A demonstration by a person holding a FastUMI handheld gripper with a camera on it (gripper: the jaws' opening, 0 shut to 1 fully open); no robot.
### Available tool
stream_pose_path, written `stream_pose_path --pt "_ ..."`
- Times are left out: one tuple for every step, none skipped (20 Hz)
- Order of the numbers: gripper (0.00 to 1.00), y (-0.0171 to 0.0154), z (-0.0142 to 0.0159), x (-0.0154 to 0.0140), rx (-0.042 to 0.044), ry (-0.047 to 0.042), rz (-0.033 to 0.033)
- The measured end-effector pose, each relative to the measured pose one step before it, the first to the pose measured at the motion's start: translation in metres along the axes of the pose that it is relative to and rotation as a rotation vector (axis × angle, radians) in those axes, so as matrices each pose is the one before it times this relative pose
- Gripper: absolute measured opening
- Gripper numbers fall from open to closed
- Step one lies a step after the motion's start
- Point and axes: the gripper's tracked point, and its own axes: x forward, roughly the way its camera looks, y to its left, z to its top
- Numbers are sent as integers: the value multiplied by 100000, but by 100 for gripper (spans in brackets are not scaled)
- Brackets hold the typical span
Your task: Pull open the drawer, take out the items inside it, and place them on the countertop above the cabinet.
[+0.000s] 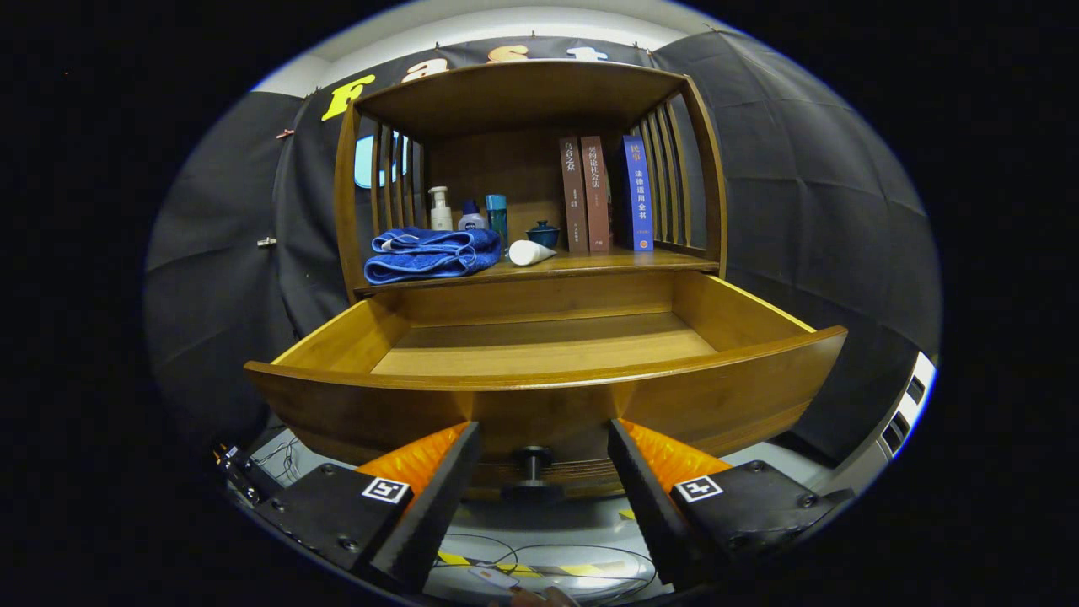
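The wooden drawer (548,392) is pulled out toward me, and the part of its bottom I can see is bare. Its dark round knob (533,465) sits between my fingers, and neither finger touches it. My gripper (544,438) is open, with its fingertips close to the drawer front. On the countertop (607,263) above the drawer lie a folded blue towel (432,255) and a white tube (529,252) on its side. Behind them stand a white pump bottle (440,209), a small white and blue bottle (471,217), a blue can (497,216) and a dark lidded bowl (543,233).
Three books (605,196) stand upright at the right of the shelf, inside the slatted wooden sides (674,173). Below the drawer, cables (539,556) and yellow-black tape (523,569) lie on a light floor. A grey device (906,405) sits low to the right.
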Motion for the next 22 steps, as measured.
stream_pose_path --pt "100 -39 208 391 83 -93 112" --pt "100 -18 200 519 -122 246 295" --pt "99 13 245 555 -324 129 258" --pt "100 -11 307 594 -243 98 141" --pt "99 -51 249 756 -237 12 64" --pt "100 12 358 757 -88 -204 41" --pt "100 38 275 943 -75 -34 52" --pt "100 67 311 851 -193 186 -38" --pt "100 11 453 840 21 -205 -24" --pt "100 36 754 1011 208 -1204 8" --pt "100 67 439 987 -172 -563 -116" --pt "99 -40 -205 900 20 1357 -69" --pt "100 160 779 947 749 98 377" --pt "99 -30 -172 1066 244 551 -38" --pt "99 50 262 855 222 27 189" --pt "99 26 259 854 59 -80 9" --pt "99 -38 166 872 -256 -62 -110" --pt "99 59 251 716 -122 -302 -206" --pt "99 27 191 719 -87 -193 -128" --pt "99 51 18 529 121 249 -99" --pt "100 25 108 680 237 343 -130" --pt "100 81 46 553 265 259 -138"
